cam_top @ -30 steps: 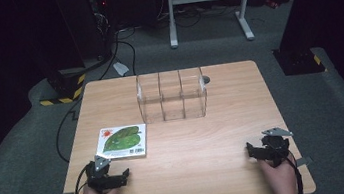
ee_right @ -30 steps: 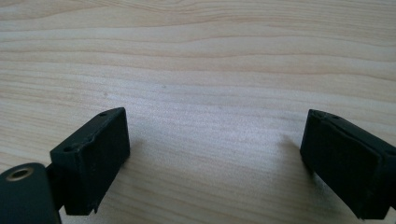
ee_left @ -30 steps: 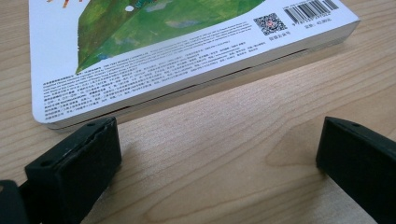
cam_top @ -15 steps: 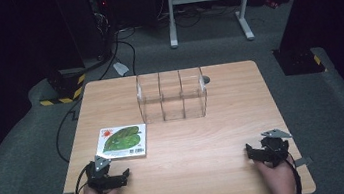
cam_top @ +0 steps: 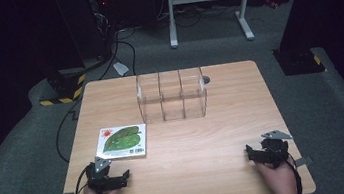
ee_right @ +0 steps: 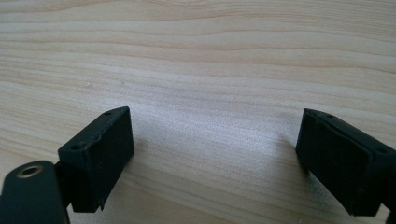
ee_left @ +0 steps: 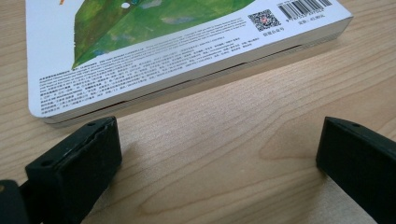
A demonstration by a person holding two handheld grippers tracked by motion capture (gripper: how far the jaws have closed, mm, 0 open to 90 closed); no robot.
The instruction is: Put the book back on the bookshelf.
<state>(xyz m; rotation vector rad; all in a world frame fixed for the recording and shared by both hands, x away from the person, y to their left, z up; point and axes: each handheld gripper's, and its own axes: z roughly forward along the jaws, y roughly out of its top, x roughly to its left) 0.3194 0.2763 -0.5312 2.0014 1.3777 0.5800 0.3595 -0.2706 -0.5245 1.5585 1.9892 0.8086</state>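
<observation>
The book (cam_top: 121, 142) lies flat on the table (cam_top: 205, 138), just beyond the left tool (cam_top: 111, 178), whose jaws are spread and empty. Its near edge should be approached low and squarely. A green leaf cover and barcode are seen. The right tool (cam_top: 263, 153), well apart from the book, is likewise released.

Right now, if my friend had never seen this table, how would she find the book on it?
Start at the wooden table and find the clear box with three compartments near its far edge. Come toward the person's left gripper; the book lies flat just beyond its open jaws. It is the one colourful thing there: white cover, big green leaf, small red sun in a corner.
</observation>
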